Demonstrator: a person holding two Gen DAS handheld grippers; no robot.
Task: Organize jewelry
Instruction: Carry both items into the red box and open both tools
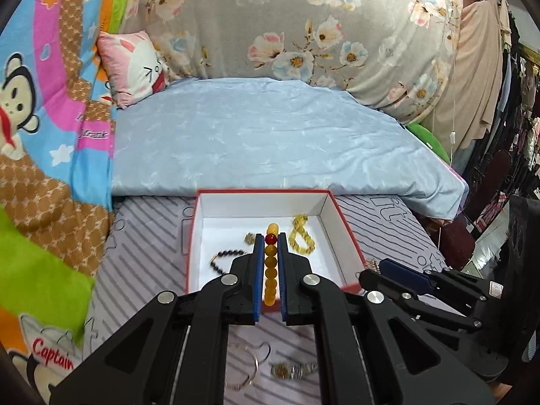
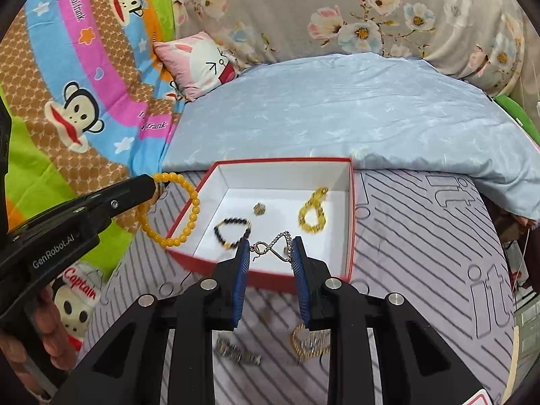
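A bed with a striped grey sheet [image 1: 398, 222], pale blue quilt [image 1: 270, 141], floral bedding [image 1: 303, 27] and cartoon blanket [image 1: 44, 108].

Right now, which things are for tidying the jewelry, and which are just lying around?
For the job:
- red box
- orange bead bracelet in the left tongs
- silver chain in the right tongs
- dark bead bracelet and yellow bracelet in the box
- watch and gold bracelet on the mat

Lying around:
- bunny pillow
- blue blanket
- monkey quilt

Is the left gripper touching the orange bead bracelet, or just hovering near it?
Touching. In the left wrist view the left gripper has its jaws clamped on the orange bracelet, beads pinched between the blue pads; the right wrist view shows the loop hanging from its tip.
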